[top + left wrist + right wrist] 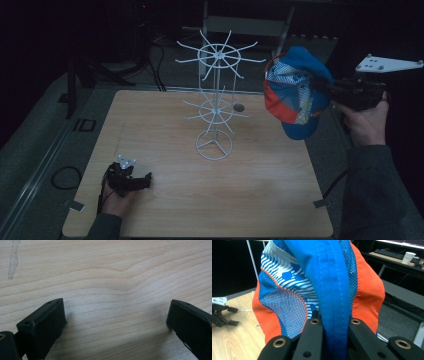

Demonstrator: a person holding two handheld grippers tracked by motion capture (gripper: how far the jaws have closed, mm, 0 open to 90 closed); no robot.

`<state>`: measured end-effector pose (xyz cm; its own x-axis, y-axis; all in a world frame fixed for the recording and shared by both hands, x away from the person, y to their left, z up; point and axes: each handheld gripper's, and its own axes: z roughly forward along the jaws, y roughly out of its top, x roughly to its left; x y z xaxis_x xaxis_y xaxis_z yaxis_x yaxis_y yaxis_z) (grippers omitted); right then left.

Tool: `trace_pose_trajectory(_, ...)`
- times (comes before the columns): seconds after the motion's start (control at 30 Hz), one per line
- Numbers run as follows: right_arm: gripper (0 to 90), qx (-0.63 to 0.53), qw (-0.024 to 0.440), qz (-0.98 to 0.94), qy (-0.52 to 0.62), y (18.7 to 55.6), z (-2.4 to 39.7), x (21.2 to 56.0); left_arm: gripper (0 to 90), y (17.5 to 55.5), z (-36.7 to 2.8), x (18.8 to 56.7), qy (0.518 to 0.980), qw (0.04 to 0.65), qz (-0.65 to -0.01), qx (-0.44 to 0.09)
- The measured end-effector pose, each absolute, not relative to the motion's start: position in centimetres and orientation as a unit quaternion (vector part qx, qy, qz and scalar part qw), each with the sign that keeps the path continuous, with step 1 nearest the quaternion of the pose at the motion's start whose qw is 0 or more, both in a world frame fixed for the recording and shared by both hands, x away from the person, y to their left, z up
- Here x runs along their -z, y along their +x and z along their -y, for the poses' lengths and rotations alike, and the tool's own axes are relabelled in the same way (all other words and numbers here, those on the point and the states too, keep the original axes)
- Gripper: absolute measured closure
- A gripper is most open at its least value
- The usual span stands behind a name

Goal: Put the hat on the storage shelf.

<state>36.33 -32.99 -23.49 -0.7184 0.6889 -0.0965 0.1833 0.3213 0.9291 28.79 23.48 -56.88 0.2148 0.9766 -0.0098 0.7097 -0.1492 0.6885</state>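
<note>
I see the wooden table (260, 190) with the white wire rack (216, 100) standing mid-table. My right gripper (334, 325) is clamped on the blue-and-orange cap (295, 92), held up right of the rack. My left gripper (131, 180) rests on the table, jaws apart.
</note>
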Motion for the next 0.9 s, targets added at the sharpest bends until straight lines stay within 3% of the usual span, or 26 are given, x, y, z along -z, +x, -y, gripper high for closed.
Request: trace_pose_trajectory(0.9, 88.4, -0.557, 0.236, -0.755, 0.253, 35.90, 32.07, 22.48, 2.7, 28.79, -23.49, 56.88, 0.723, 0.291, -0.583, -0.229)
